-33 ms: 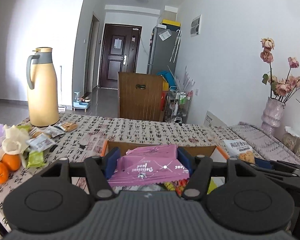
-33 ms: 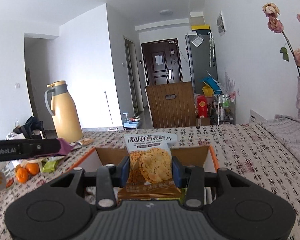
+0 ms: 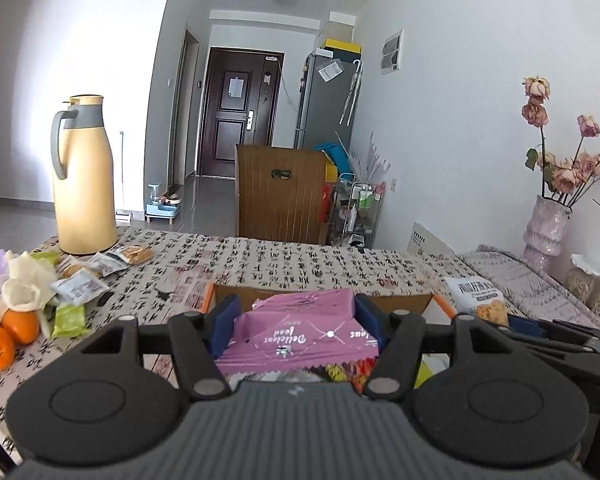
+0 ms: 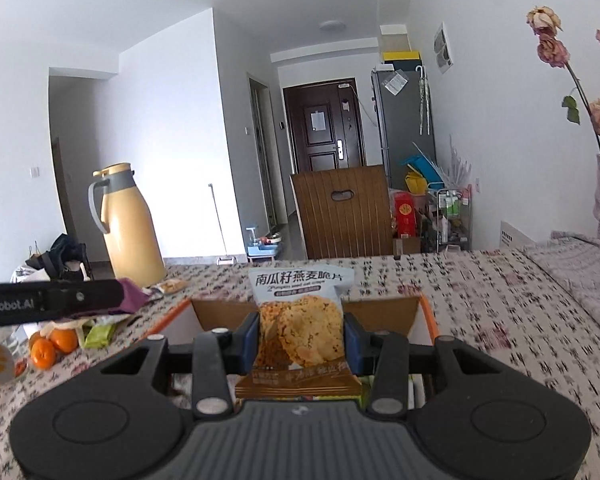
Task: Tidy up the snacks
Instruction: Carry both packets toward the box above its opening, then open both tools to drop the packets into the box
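**Both grippers hold snack packets over the box**

The left gripper (image 3: 296, 316) is clamped on a pink snack packet (image 3: 300, 334), held above the open cardboard box (image 3: 428, 303). The right gripper (image 4: 300, 338) grips an oat crisp packet (image 4: 301, 320) (upright, label facing the camera) over the same box. More loose snacks (image 3: 82, 276) lie far left near the yellow thermos (image 3: 85, 178) and oranges (image 3: 8, 334).

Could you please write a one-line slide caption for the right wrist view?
Right tongs shut on an oat crisp packet, held above the open cardboard box on the patterned tablecloth.
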The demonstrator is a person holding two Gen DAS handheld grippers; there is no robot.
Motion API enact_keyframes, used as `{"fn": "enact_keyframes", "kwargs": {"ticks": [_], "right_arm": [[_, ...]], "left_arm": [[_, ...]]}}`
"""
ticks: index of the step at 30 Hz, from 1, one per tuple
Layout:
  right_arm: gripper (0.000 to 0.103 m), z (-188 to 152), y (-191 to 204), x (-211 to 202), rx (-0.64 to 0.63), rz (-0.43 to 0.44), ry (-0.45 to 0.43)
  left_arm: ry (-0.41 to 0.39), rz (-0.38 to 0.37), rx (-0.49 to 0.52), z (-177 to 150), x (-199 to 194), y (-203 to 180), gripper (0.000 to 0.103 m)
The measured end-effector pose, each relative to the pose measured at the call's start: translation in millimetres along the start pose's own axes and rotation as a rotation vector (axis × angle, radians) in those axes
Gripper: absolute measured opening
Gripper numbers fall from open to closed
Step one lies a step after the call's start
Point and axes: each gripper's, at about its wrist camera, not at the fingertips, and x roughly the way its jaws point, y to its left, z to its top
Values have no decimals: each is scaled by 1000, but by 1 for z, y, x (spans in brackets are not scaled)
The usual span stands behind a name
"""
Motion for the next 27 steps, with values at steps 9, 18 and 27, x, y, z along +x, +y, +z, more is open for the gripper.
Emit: {"fn": "enact_keyframes", "kwargs": {"ticks": [9,18,27], "right_arm": [[41,5,-8,51,24,-16,21],[41,-19,-18,78,40,-10,108],[45,-29,-18,87,30,-17,157]], "left_arm": [[35,26,-45,6,53,1,63],[125,44,-76,-19,94,14,63],[133,81,-77,-28,99,21,64]]}}
